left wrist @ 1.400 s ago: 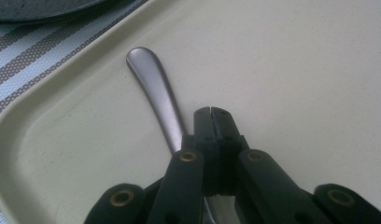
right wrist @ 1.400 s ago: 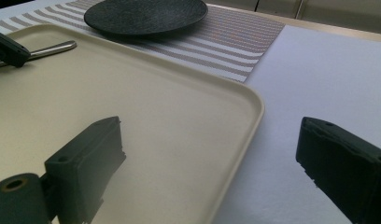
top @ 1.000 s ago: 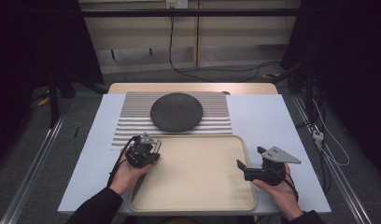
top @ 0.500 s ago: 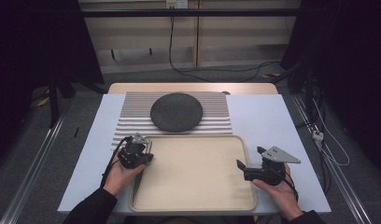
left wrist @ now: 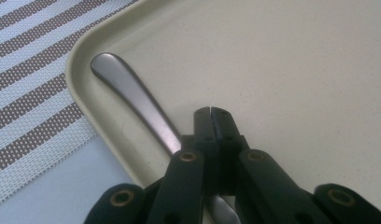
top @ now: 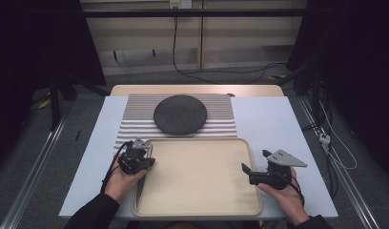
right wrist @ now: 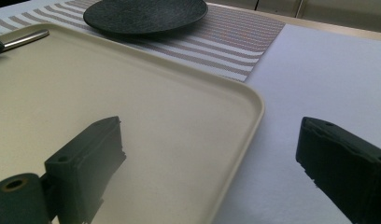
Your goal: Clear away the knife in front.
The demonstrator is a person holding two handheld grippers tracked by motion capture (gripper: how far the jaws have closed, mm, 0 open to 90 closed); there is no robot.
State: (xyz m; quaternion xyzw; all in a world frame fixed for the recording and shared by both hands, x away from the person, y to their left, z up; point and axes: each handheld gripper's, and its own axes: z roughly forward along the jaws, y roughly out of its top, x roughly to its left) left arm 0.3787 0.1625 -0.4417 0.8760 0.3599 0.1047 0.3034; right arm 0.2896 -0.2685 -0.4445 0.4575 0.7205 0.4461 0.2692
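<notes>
Left gripper view shows the left gripper (left wrist: 211, 112) with jaws clenched empty above a spoon handle (left wrist: 132, 100) along the tray (left wrist: 296, 70) rim, the right gripper (right wrist: 212, 158) released over the tray's edge; next, I judge, reopen and straddle the handle.

Left tool (left wrist: 210, 112) closed, right tool (right wrist: 212, 154) agape

Left gripper (top: 144, 151): black body, two black jaws with brass-coloured rivets at the linkage pivots, black cable trailing back. Right gripper (top: 243, 168): black body topped by a grey three-cornered plate, blocky black jaw pads. Both forearms in dark sleeves.
</notes>
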